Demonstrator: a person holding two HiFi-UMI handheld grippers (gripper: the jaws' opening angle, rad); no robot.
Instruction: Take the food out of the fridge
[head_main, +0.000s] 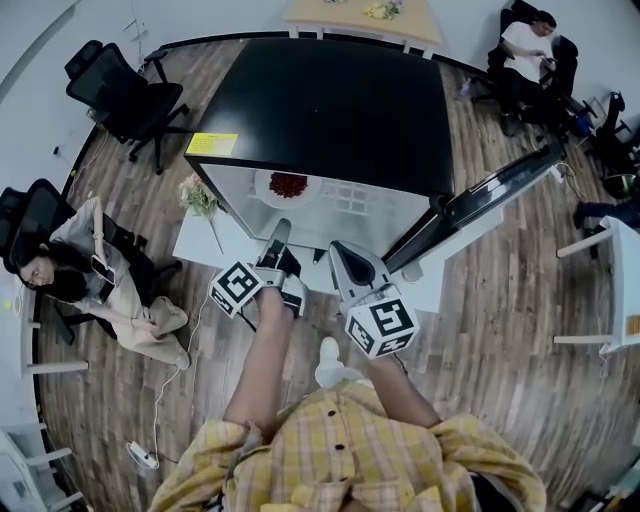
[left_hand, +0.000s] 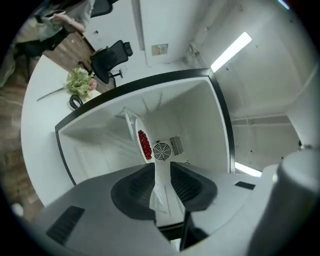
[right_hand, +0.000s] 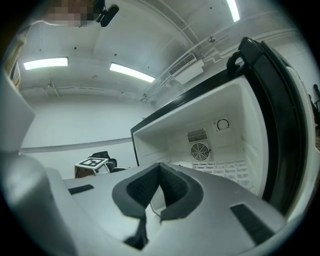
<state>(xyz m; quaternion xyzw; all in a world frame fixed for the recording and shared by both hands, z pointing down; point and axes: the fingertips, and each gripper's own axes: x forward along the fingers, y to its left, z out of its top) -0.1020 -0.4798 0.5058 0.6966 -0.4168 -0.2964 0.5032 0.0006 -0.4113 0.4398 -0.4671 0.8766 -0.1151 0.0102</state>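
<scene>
A small black-topped fridge (head_main: 330, 110) stands with its door (head_main: 490, 200) swung open to the right. Inside it lies a white plate (head_main: 270, 190) of red food (head_main: 288, 185). My left gripper (head_main: 277, 232) reaches into the opening and is shut on the plate's near rim. In the left gripper view the plate (left_hand: 159, 190) runs edge-on between the pads of that gripper (left_hand: 161, 185), with the red food (left_hand: 145, 145) further in. My right gripper (head_main: 340, 250) hovers beside it at the fridge mouth. It (right_hand: 160, 167) is shut on nothing and faces the white interior (right_hand: 210, 145).
A low white table (head_main: 195, 235) with flowers (head_main: 198, 195) stands left of the fridge. A person (head_main: 90, 270) sits at the left, another (head_main: 525, 50) at the back right. Office chairs (head_main: 125, 95), a white table (head_main: 610, 290) and a floor power strip (head_main: 140, 455) surround me.
</scene>
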